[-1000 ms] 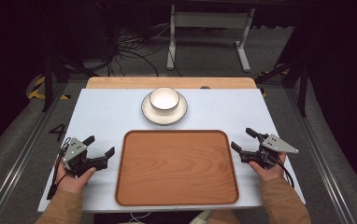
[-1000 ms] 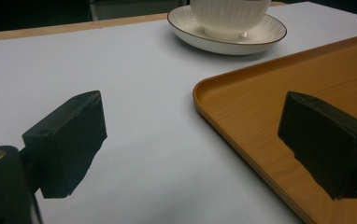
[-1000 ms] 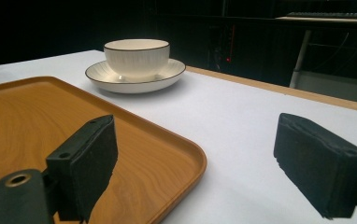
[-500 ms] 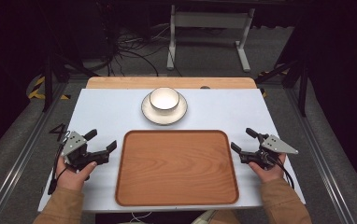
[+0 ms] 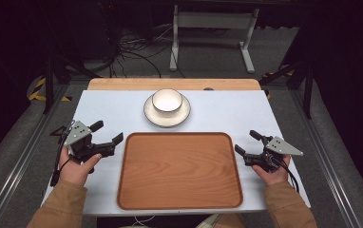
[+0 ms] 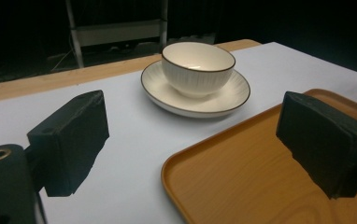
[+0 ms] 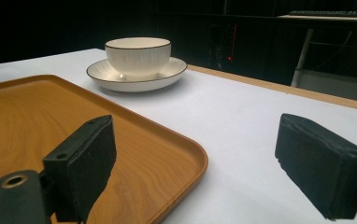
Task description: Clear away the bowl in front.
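Note:
A wooden tray [image 5: 179, 168] lies at the near middle of the white table, nothing on it. Behind it a white bowl [image 5: 167, 100] sits on a white saucer [image 5: 181, 115]. My left gripper [image 5: 107, 132] is held just left of the tray's far left corner, lifted off the table, jaws wide open and nothing between them. It faces the bowl [image 6: 197, 67] and the tray corner [image 6: 176, 163]. My right gripper [image 5: 246, 142] rests at the tray's right edge, open and holding nothing. The tray's edge [image 7: 186, 151] and the bowl [image 7: 138, 54] lie ahead of it.
The table's white top [image 5: 232, 111] ends in a wooden strip [image 5: 122, 84] at the far side. Beyond the table a metal stand [image 5: 213, 33] and cables [image 5: 122, 52] lie on a dark floor. Rails run along both sides of the table.
My left gripper has risen and moved forward and slightly right, toward the tray's far left corner. The right gripper has stayed put.

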